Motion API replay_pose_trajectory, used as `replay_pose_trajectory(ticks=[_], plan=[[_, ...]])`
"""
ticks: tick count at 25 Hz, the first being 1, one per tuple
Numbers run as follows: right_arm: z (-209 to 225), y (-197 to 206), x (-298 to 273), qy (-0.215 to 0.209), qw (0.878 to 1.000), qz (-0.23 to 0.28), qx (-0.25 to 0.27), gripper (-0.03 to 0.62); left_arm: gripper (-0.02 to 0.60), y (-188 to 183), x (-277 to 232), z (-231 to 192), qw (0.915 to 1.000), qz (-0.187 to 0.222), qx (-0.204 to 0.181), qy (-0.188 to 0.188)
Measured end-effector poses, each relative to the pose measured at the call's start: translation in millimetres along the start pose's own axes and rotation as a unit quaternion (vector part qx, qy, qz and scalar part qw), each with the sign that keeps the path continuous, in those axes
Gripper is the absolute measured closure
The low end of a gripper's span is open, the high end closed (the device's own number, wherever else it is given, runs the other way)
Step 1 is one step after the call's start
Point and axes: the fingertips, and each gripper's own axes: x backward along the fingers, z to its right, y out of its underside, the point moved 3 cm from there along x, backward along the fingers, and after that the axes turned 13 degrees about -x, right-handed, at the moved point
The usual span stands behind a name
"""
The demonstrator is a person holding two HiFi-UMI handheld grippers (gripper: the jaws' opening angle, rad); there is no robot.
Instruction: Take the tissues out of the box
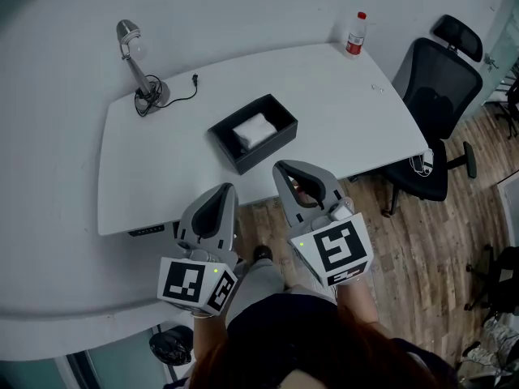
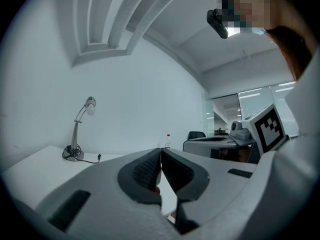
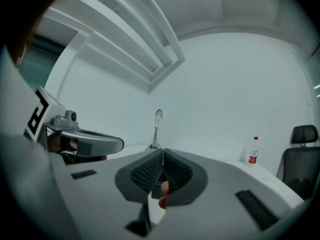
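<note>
Tissues (image 1: 254, 130) untouched — left gripper (image 1: 228, 187), right gripper (image 1: 279, 167) hover closed.

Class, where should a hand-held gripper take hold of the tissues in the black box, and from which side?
Probably pinch the top of the tissues, coming straight down: the box is open-topped and its walls close off every side.

The label print on the bottle (image 1: 354, 35) is too small to be read. The near edge of the desk (image 1: 162, 160) is covered by the left hand-held gripper (image 1: 225, 190) and the right hand-held gripper (image 1: 281, 168). The lower part of the tissues (image 1: 254, 130) is concealed within the box (image 1: 272, 143). The chair (image 1: 434, 96) is partly hidden behind the desk corner.
</note>
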Motion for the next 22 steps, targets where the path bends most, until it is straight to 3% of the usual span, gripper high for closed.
replay_pose_trajectory(ticks=[11, 22], plan=[[12.9, 1.1, -45.8, 0.008, 1.000, -0.026, 0.012, 0.574, 0.560, 5.3, -31.6, -35.0, 0.9999, 0.003, 0.007, 0.009], [24.7, 9.9, -97.2, 0.017, 0.997, -0.067, 0.017, 0.533, 0.560, 14.3, -63.6, -65.7, 0.9993, 0.000, 0.017, 0.035]])
